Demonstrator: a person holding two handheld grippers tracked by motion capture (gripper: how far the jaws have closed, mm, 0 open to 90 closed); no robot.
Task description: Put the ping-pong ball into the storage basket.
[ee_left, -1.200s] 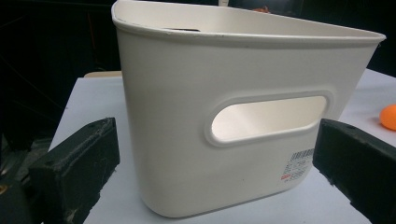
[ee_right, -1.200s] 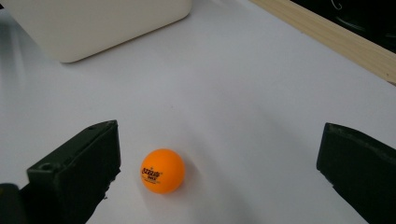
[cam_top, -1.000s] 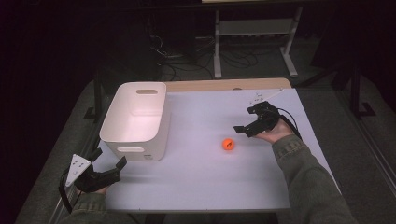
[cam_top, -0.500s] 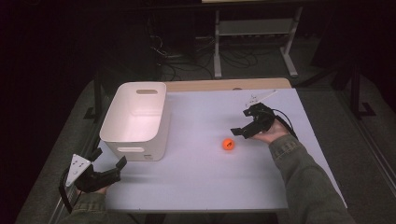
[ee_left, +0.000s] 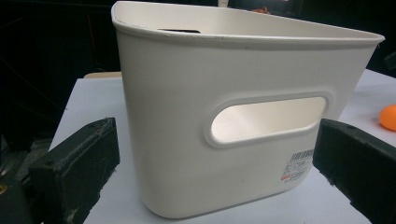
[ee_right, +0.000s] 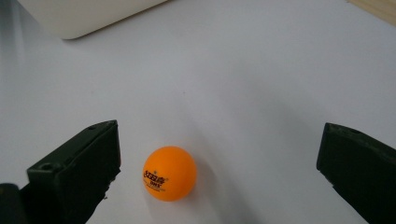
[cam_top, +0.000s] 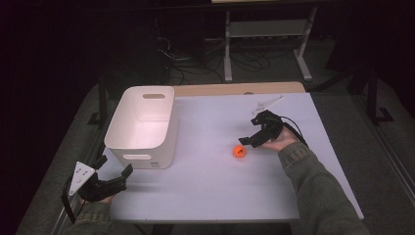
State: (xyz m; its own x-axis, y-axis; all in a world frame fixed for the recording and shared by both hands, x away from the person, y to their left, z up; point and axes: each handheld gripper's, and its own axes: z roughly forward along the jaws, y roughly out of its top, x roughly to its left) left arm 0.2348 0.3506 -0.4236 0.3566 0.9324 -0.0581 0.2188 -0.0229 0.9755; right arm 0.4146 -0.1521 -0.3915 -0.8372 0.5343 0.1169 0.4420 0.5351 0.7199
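The table [cam_top: 205, 196] carries a white bin [cam_top: 142, 125] at its left and a small orange ball [cam_top: 238, 152] lying near the middle, well apart from the bin. The step in hand looks like the approach to picking up the ball, presumably to drop it in the bin. The right hand-held gripper [cam_top: 249, 141] sits just beside the ball with its jaws spread wide; in the right gripper view the ball [ee_right: 169, 173] lies between them, nearer the left jaw and touching neither. The next move calls for centring the jaws around the ball, lowering, and closing gently so it does not roll away. The left hand-held gripper [cam_top: 115, 177] rests wide open at the near left edge, facing the bin's handle slot [ee_left: 268, 119]. Against the earlier frames, the right hand-held gripper has drawn closer to the ball and lower; the left one, the bin and the ball have not moved.
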